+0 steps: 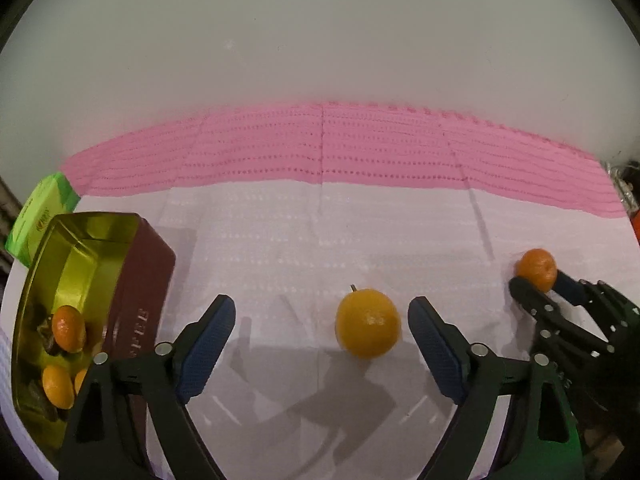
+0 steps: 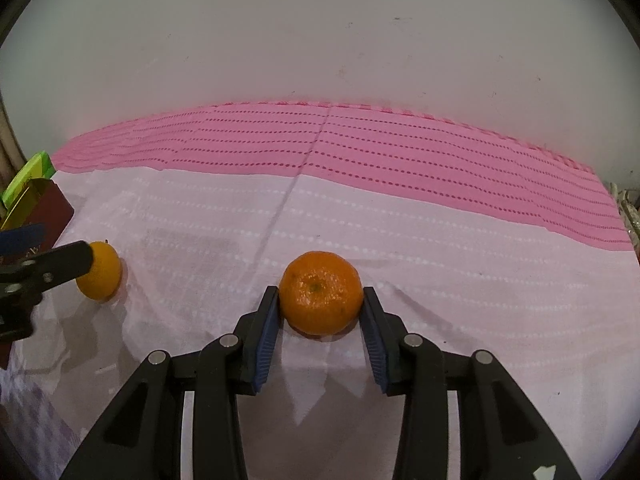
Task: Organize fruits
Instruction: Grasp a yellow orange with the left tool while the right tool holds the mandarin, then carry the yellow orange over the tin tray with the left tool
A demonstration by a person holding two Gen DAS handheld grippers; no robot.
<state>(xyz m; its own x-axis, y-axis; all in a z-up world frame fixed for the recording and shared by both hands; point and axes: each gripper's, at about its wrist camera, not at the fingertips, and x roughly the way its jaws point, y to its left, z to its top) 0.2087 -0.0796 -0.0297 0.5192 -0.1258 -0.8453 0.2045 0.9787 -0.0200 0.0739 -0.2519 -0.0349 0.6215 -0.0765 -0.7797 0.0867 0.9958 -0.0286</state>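
My left gripper [image 1: 322,320] is open, its fingers wide on either side of a yellow-orange fruit [image 1: 368,323] that lies on the pale cloth [image 1: 280,248]; that fruit also shows at the left of the right wrist view [image 2: 100,270]. My right gripper [image 2: 320,308] is shut on a darker orange tangerine [image 2: 321,293], its pads touching both sides while the fruit rests on the cloth. That tangerine shows at the right of the left wrist view [image 1: 537,269]. An open maroon tin [image 1: 140,280] with a gold inside holds several tangerines [image 1: 69,328].
A green box [image 1: 40,212] stands behind the tin at the far left. A pink cloth band [image 2: 360,148] runs along the back, against a white wall. The tin's edge also shows in the right wrist view [image 2: 52,208].
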